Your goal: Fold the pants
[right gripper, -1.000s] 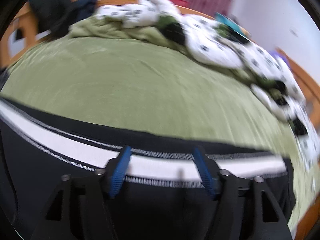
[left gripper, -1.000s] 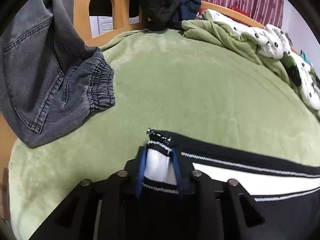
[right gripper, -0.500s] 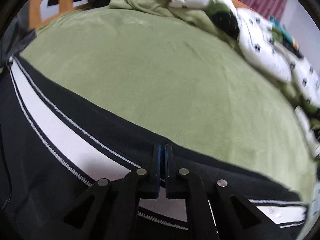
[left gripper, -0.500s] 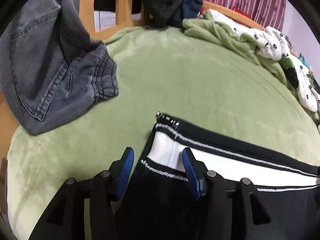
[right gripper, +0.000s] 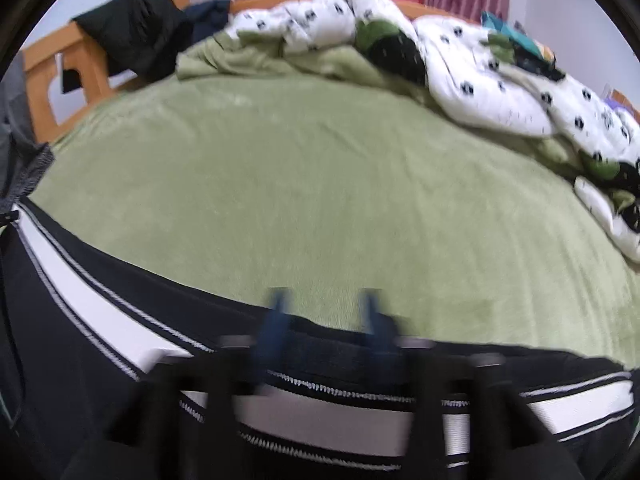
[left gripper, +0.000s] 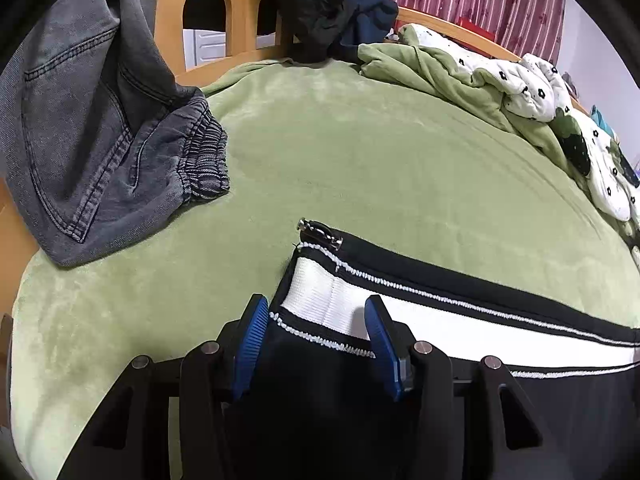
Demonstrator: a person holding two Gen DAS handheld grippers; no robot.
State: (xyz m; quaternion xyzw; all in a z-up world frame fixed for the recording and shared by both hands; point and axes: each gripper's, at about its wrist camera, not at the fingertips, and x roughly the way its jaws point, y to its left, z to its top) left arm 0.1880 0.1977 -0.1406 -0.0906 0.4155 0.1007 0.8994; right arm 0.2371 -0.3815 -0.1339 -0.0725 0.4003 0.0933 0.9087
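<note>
Black pants with a white side stripe (left gripper: 460,320) lie flat on the green bed cover, with a metal zip pull at the corner (left gripper: 318,232). My left gripper (left gripper: 316,328) is open, its blue pads either side of the striped corner, which lies loose between them. In the right wrist view the pants (right gripper: 100,320) run across the bottom. My right gripper (right gripper: 326,312) is blurred and open, above the pants' black far edge.
Grey jeans (left gripper: 100,120) hang over the wooden bed frame (left gripper: 168,28) at left. A rumpled white and green quilt (right gripper: 460,64) lies along the far right side. Dark clothes (left gripper: 320,0) hang on the headboard. The green cover (left gripper: 380,152) stretches beyond the pants.
My left gripper let go of the striped corner and opened wide. My right gripper went from open to shut to open again, and is moving now.
</note>
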